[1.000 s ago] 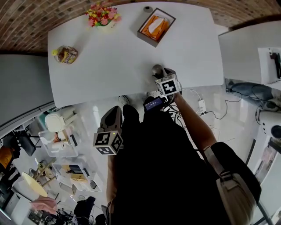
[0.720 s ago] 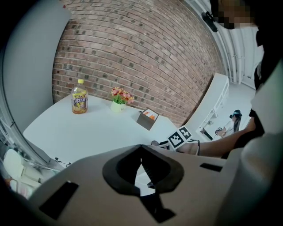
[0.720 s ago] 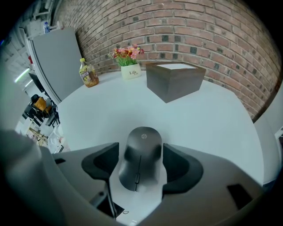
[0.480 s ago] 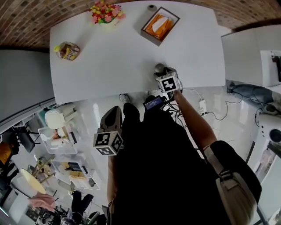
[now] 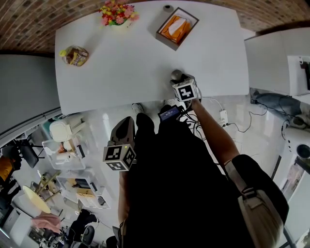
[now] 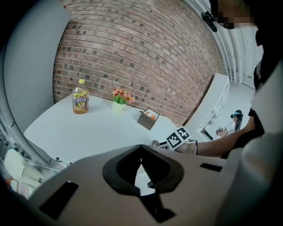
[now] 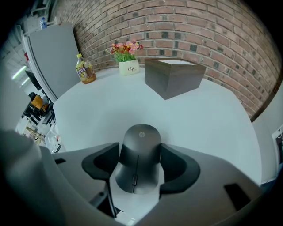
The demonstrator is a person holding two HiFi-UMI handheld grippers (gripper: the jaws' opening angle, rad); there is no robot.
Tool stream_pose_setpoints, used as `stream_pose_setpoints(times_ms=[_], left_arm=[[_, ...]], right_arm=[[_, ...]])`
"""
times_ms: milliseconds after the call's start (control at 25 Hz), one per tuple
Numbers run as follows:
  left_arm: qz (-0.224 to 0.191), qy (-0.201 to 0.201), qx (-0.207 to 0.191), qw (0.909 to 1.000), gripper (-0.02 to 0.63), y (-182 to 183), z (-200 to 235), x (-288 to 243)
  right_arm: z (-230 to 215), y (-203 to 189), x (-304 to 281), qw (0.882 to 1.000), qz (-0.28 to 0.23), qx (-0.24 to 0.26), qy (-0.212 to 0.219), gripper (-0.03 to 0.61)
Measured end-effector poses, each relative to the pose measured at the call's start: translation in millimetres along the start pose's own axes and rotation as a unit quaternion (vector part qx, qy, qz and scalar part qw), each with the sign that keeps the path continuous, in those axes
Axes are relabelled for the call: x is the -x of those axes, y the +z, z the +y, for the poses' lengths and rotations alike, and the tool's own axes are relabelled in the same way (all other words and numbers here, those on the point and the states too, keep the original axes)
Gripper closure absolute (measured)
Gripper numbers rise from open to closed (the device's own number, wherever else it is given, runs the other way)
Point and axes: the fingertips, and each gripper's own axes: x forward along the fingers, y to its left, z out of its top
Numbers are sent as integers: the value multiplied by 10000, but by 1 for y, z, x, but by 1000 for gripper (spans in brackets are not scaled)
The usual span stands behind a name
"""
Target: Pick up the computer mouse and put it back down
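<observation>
The dark grey computer mouse [image 7: 137, 163] sits near the front edge of the white table [image 5: 121, 63], its nose pointing at the camera in the right gripper view. My right gripper [image 7: 138, 170] is shut on it, with a black pad against each flank. In the head view the mouse [image 5: 175, 75] shows just beyond the right gripper [image 5: 178, 80] and its marker cube. I cannot tell whether the mouse rests on the table or hangs just above it. My left gripper [image 5: 126, 123] hangs off the table in front of the person's body, its jaws [image 6: 141, 148] shut on nothing.
A brown tissue box [image 5: 176, 28] stands at the back right of the table, a pot of flowers [image 5: 116, 12] at the back middle and a bottle of yellow drink [image 5: 74, 55] at the left. Cables and a power strip [image 5: 222, 117] lie on the floor below the table's right end.
The right gripper and mouse have stayed near the table's front edge; only the head camera shifted slightly a second ago. The left gripper has not moved.
</observation>
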Motion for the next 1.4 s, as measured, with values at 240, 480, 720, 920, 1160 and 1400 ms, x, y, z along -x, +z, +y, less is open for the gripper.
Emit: stream_pose_setpoints(times_ms=[240,480,720,920,1160,1400], left_arm=[[-1,-8,-17,10000,604,1,0,1],[-2,-4,5,10000,604,0,1,1],[-16,-13,6,10000,604,1,1,1],[-28,-31,3,10000,604,2,0,1],[-17,-67,-27,10000,604,3,-1,0],[-19,-72,-49,10000,604,2,-2,-2]], right_arm=[[-1,-1,1,10000,35,-43,-3,281],[1,2,1,9999,57,92,32,295],[2,-1,1,9998,151,20,90,299],[4,0,2,9998,116,-31,154,302],[0,17,8,9997,-235,104,59,304],[0,19,11,9995,-313,9,98,304]])
